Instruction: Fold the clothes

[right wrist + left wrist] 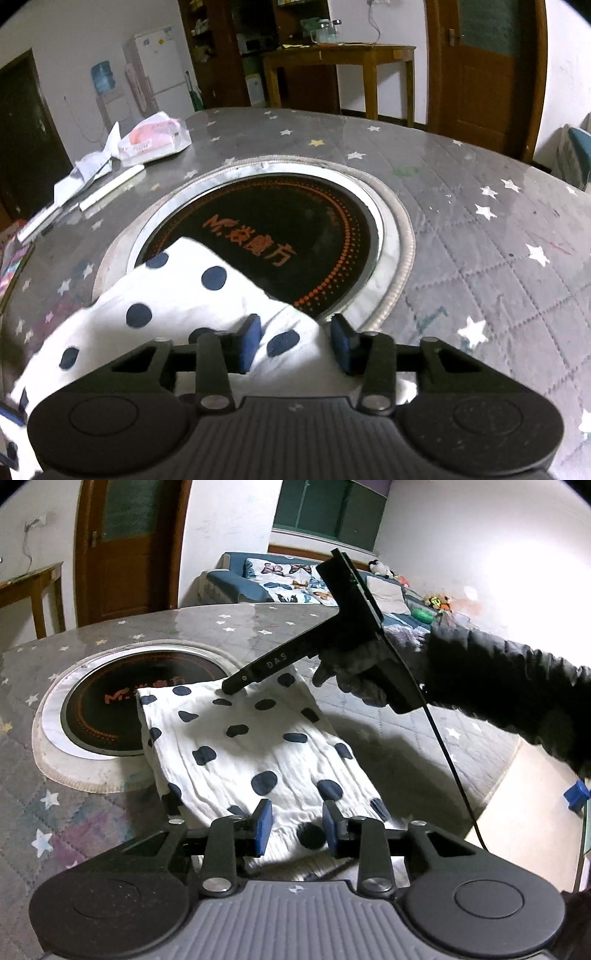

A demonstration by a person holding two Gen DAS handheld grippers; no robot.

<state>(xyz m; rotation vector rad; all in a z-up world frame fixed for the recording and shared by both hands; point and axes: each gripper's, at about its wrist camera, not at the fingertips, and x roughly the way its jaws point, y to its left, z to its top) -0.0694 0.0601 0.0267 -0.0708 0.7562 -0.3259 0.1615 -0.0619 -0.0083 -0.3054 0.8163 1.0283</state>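
I see the folded white garment with dark blue dots (255, 753) lying flat on the grey star-patterned table cover (369, 716), its long axis running from the near edge by my left gripper (297, 829) away toward the round black hotplate (280, 236) set into the table, with the far corner overlapping the hotplate's rim. My left gripper stands with its blue pads apart over the near hem, gripping nothing. My right gripper (297, 343), held by a gloved hand (365, 672), also has its pads apart, at the far right corner with cloth between them but not pinched.
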